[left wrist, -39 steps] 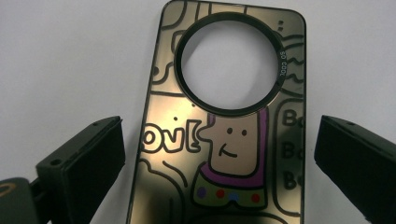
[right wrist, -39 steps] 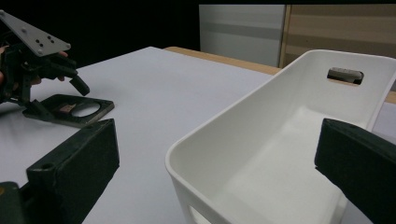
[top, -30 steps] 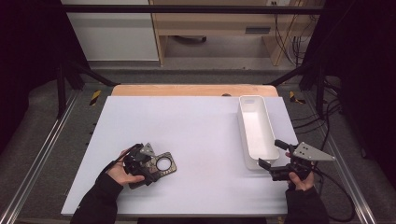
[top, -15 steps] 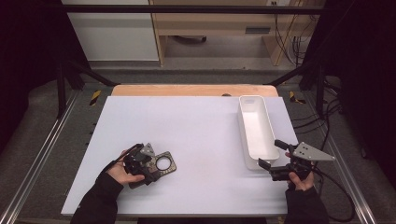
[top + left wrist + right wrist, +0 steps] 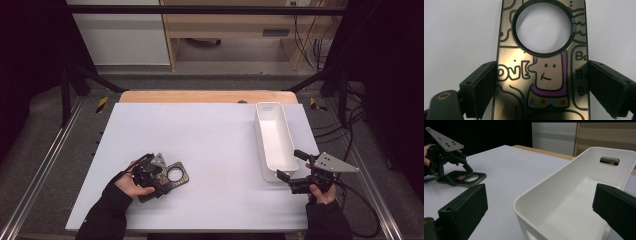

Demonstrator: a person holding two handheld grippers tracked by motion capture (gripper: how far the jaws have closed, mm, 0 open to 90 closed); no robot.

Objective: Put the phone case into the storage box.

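our left gripper [image 5: 541, 82] straddles a glossy cartoon-printed phone case [image 5: 544, 75] flat on the white table [image 5: 210, 135], jaws spread, not yet pinching; right gripper [image 5: 300, 172], jaws wide, waits beside the empty white bin [image 5: 274, 137].

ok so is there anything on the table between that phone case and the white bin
Nothing visible. The phone case lies flat between the left gripper's fingers, and the white table is bare from there across to the white bin, which looks empty. The right gripper waits open at the bin's near end.
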